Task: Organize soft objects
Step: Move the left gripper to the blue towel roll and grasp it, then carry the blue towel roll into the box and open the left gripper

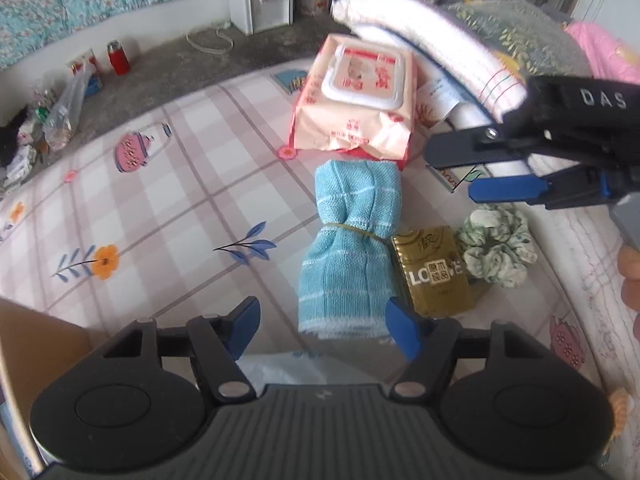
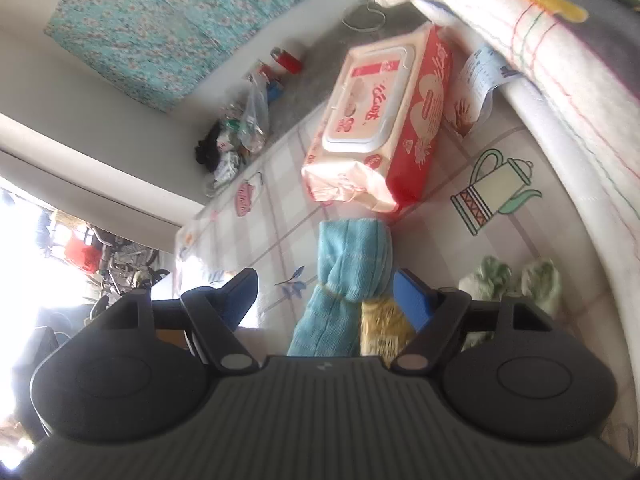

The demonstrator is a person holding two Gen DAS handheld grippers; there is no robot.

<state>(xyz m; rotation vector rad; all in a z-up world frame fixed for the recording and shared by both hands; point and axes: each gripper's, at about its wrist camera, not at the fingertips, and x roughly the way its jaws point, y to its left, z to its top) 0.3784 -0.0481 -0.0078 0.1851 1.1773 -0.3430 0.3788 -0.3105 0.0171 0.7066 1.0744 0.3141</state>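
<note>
blue towel roll (image 1: 352, 240) centre frame, soft and light, squishy; grab at rubber-banded waist; left gripper (image 1: 320, 328) and right gripper (image 2: 326, 298) jaws both open, empty

Green scrunchie (image 2: 516, 280) blurring at four o'clock in right wrist view, gripper body hiding its lower part. Gold packet (image 2: 384, 328) blurring too, print unreadable. Folded bedding (image 1: 436, 40) running off frame at one o'clock.

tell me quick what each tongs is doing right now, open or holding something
Left tongs: open, holding nothing; blue towel lies ahead.
Right tongs: open, holding nothing, above the same towel.
</note>
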